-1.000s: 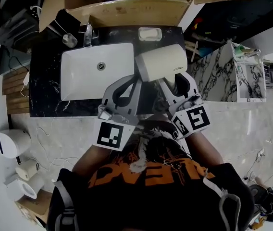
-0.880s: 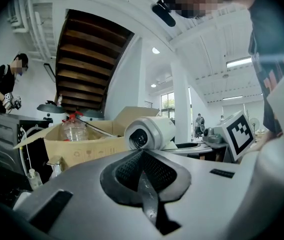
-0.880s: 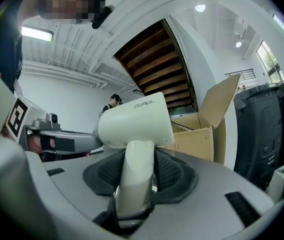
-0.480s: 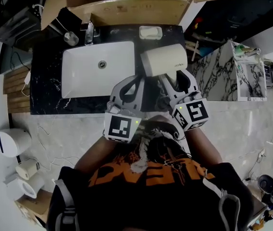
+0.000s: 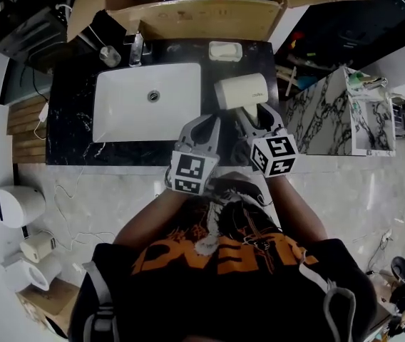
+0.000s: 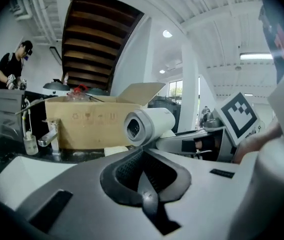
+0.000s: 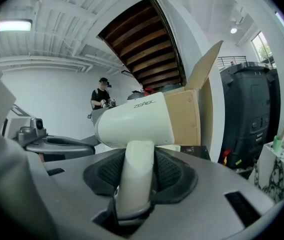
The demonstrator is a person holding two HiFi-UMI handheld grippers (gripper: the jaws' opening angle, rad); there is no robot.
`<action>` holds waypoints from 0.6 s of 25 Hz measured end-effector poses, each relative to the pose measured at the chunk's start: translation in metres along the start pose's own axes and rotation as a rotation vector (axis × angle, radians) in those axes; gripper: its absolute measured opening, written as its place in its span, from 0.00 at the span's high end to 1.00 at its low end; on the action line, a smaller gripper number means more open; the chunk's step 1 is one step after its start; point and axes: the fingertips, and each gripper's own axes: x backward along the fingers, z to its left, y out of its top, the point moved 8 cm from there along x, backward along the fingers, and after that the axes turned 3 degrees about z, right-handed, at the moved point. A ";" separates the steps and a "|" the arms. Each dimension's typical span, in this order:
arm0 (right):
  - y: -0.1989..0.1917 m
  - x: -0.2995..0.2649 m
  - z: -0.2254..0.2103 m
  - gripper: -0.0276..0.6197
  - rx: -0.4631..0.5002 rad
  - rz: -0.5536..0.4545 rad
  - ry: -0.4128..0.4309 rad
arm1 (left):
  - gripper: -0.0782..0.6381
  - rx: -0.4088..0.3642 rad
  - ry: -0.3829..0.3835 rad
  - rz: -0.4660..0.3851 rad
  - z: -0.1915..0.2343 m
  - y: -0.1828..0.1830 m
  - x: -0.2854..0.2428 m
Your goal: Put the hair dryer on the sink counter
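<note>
My left gripper (image 5: 204, 125) is pinched shut on nothing. Just beside it, my right gripper (image 5: 251, 117) clamps the hair dryer (image 5: 241, 91) by its handle. Both have sunk since a second ago, so the dryer now hangs lower over the black sink counter (image 5: 70, 127), right of the basin (image 5: 147, 111) and short of the cardboard box (image 5: 202, 18).

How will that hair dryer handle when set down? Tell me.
The hair dryer looks rigid plastic, so it probably won't flex. Its round barrel sits atop a slim handle, clamped in the right gripper, so it's likely top-heavy and may tip or roll on the sink counter.
</note>
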 end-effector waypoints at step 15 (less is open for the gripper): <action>-0.075 -0.060 -0.059 0.69 -0.144 0.227 -0.087 | 0.86 0.040 -0.028 0.137 -0.007 -0.028 -0.018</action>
